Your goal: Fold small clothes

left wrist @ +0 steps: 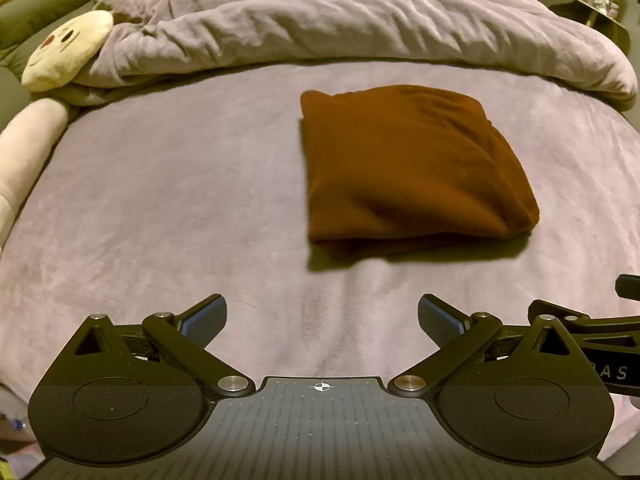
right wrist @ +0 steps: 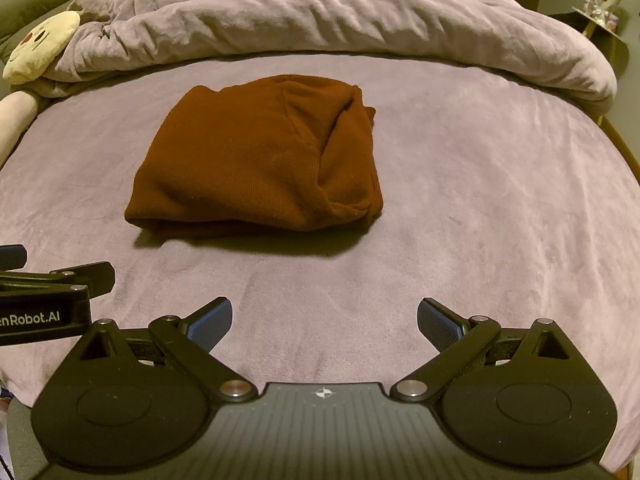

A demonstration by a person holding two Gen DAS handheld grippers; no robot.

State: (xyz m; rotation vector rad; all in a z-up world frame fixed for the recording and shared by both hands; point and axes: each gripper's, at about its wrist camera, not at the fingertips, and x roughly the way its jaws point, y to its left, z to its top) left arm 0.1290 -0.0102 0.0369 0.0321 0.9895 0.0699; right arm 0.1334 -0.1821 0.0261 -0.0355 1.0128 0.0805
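Resting folded on bed: brown garment | left tool, right tool apart, empty | right view shows side crease

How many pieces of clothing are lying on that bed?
1: a rust-brown knit garment, folded into a thick bundle, lies on the mauve plush bedspread ahead of both open grippers. More could be hidden under the rumpled duvet behind.

Rust-brown garment; mauve bedsheet; cream plush.
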